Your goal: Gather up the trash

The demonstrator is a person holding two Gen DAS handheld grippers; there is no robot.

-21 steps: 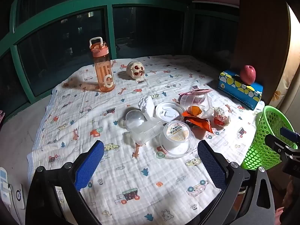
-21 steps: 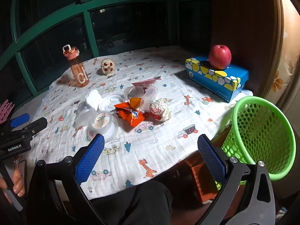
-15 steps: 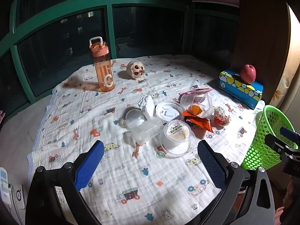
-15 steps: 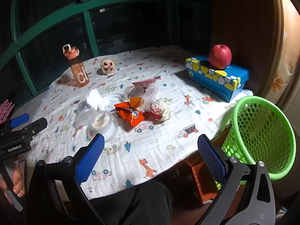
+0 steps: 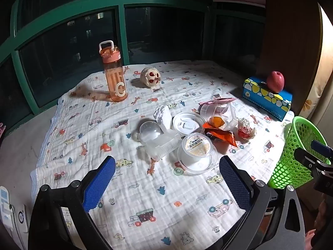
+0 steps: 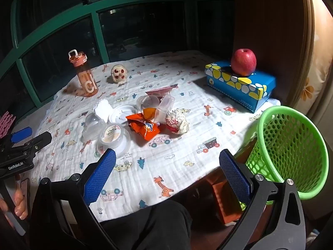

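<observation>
A heap of trash lies mid-table: a clear pudding cup with a printed lid [image 5: 197,145] [image 6: 113,134], clear plastic containers [image 5: 160,143], a white round lid [image 5: 188,123], an orange snack wrapper [image 5: 221,134] [image 6: 145,127], a crumpled paper wad [image 5: 246,129] [image 6: 178,121] and a white foam piece [image 5: 162,113]. A green mesh basket [image 5: 295,156] [image 6: 289,152] stands at the table's right edge. My left gripper [image 5: 166,179] is open and empty, held short of the heap. My right gripper [image 6: 166,175] is open and empty over the near table edge, left of the basket.
An orange water bottle [image 5: 114,77] and a skull-like toy [image 5: 150,77] stand at the back. A blue tissue box [image 6: 239,85] with a red apple [image 6: 243,62] on it sits at the right. A printed cloth [image 5: 145,198] covers the table. Dark windows lie behind.
</observation>
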